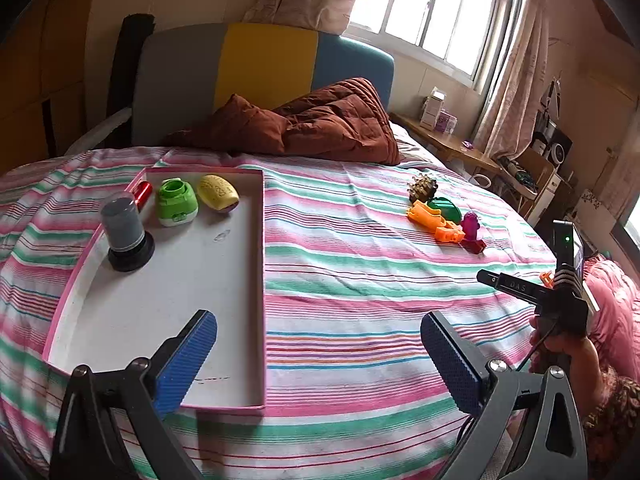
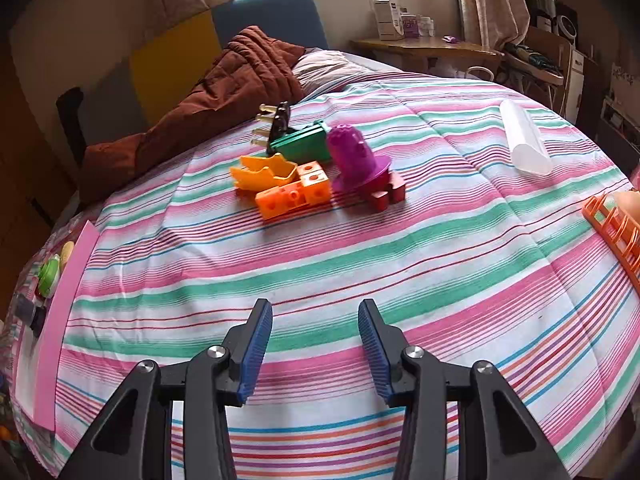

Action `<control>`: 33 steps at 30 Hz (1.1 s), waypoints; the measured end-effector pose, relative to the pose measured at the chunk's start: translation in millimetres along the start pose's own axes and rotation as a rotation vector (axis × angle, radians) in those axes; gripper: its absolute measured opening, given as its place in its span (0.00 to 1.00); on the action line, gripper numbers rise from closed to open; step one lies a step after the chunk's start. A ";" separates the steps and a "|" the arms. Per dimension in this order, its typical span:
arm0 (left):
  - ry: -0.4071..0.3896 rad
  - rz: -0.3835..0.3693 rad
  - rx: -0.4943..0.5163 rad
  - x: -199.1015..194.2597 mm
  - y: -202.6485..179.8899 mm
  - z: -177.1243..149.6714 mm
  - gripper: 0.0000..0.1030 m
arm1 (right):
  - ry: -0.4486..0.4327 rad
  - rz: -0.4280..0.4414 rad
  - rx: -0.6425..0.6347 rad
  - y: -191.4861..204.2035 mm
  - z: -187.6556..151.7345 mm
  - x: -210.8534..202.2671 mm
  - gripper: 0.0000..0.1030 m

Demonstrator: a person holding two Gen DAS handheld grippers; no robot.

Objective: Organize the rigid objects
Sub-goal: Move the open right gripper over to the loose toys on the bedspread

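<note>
Both claws stand apart and empty: the left claw (image 1: 318, 354) over the bed (image 1: 360, 280), the right claw (image 2: 316, 350) too. Ahead of the right claw lie an orange block (image 2: 294, 196), purple toy (image 2: 356, 158) and green plug (image 2: 300, 144). Ahead-left of the left claw, a pink-edged tray (image 1: 256, 280) holds 4 items; the yellow one (image 1: 218, 194) bears embossed writing, possibly unreadable.

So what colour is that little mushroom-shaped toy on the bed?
Purple toy, standing on a dark red base; it shows best in the right wrist view.

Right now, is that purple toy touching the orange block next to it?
Apart. The right wrist view shows a strip of striped bedspread between the purple toy and the orange block.
</note>
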State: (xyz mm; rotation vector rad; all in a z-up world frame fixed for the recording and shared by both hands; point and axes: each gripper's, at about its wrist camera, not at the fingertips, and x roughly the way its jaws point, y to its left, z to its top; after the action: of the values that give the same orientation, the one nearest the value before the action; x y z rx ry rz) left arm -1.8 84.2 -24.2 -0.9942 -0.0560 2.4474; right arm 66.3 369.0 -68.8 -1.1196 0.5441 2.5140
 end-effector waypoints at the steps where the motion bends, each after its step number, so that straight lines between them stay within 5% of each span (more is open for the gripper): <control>1: 0.004 -0.004 0.008 1.3 -4.4 0.4 1.00 | -0.006 -0.009 0.003 -5.3 4.7 1.6 0.44; 10: 0.034 -0.008 0.086 6.5 -30.9 -6.5 1.00 | -0.082 -0.004 0.150 -45.5 91.9 27.0 0.44; 16: 0.038 0.025 0.084 5.8 -28.6 -6.9 1.00 | -0.012 0.056 0.212 -58.3 127.2 66.5 0.44; 24: 0.056 0.021 0.084 14.0 -32.3 -8.1 1.00 | 0.132 0.328 0.109 -28.5 90.2 66.5 0.44; 28: 0.061 0.012 0.095 15.3 -36.1 -9.5 1.00 | 0.150 0.327 0.021 -13.8 55.8 54.0 0.44; 33: 0.060 0.014 0.091 15.0 -36.1 -10.1 1.00 | 0.005 0.216 -0.022 -18.4 48.1 24.1 0.44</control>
State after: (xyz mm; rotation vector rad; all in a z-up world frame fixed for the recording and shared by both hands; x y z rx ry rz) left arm 11.2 121.3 -33.4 -1.0309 0.0817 2.4078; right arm 28.9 411.2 -61.3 -1.1301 0.6729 2.7068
